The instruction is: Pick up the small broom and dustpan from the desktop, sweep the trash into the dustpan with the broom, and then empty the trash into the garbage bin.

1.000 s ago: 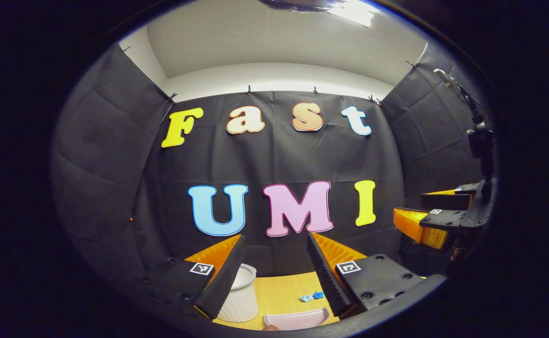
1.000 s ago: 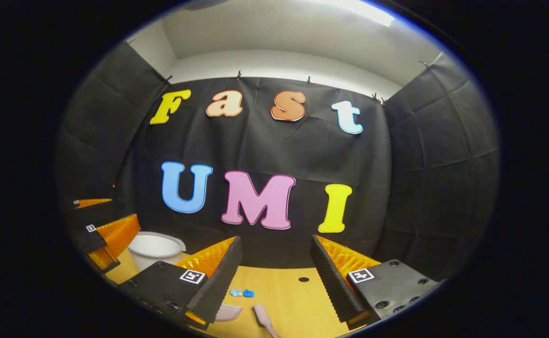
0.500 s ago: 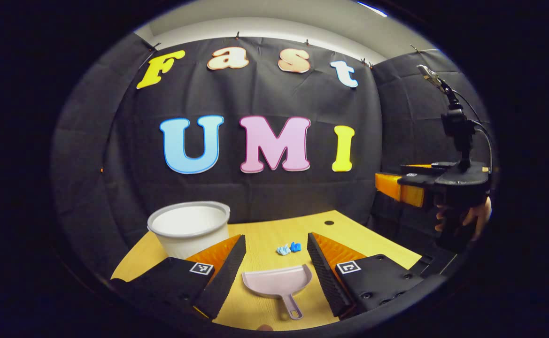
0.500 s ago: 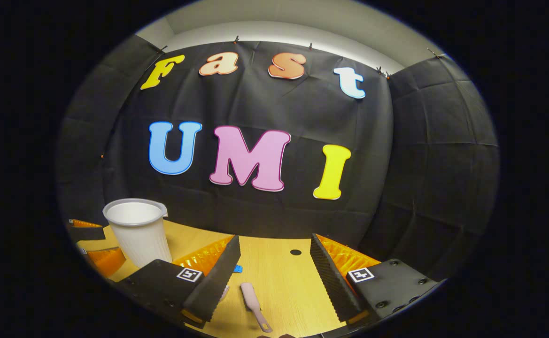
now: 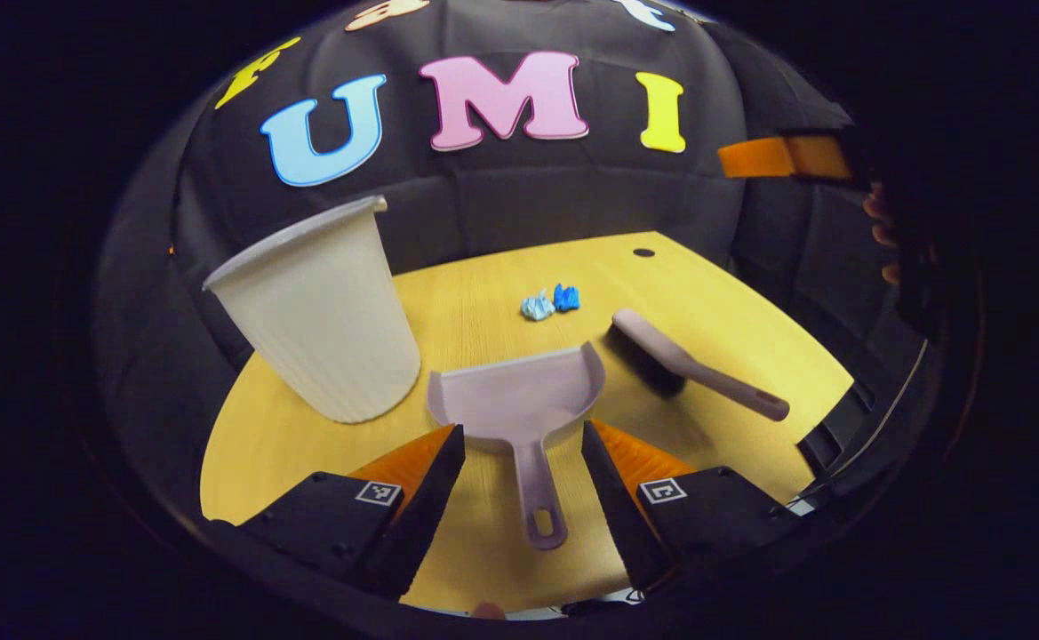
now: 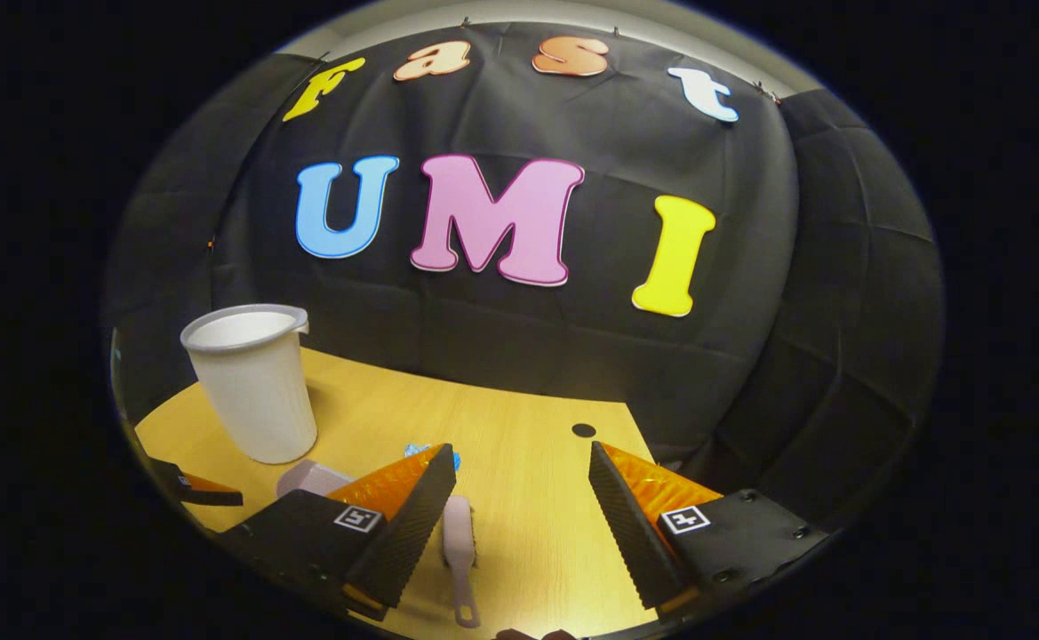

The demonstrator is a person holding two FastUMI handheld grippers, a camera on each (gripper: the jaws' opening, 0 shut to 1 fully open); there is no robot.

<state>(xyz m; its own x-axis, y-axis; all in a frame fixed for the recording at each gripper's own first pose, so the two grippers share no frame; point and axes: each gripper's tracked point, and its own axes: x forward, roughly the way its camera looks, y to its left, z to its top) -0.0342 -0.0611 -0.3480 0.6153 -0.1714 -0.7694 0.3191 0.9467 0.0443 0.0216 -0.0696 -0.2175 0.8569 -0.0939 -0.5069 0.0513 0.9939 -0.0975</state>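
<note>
A pale pink dustpan (image 5: pixel 519 396) lies on the wooden desktop (image 5: pixel 732 302), its handle pointing at me between the fingers of my left gripper (image 5: pixel 521 440), which is open above it. The pink broom (image 5: pixel 688 360) lies to its right, bristles down. Two blue scraps of trash (image 5: pixel 550 300) sit just beyond the pan. In the right gripper view, the broom (image 6: pixel 459 551) lies beside the left finger of my right gripper (image 6: pixel 521 453), which is open and empty. The dustpan (image 6: pixel 310 478) and trash (image 6: pixel 412 452) peek out behind that finger.
A white ribbed garbage bin (image 5: pixel 323 311) stands upright left of the dustpan, seen also as the bin (image 6: pixel 252 382) at the desk's left. A cable hole (image 6: pixel 583 430) marks the far desk edge. The right gripper (image 5: pixel 786 156) and a hand (image 5: pixel 879 231) hover at the upper right.
Both grippers have tipped downward and come closer to the desk. The dustpan's handle now lies between the left fingers, and the broom sits by the right gripper's left finger.
</note>
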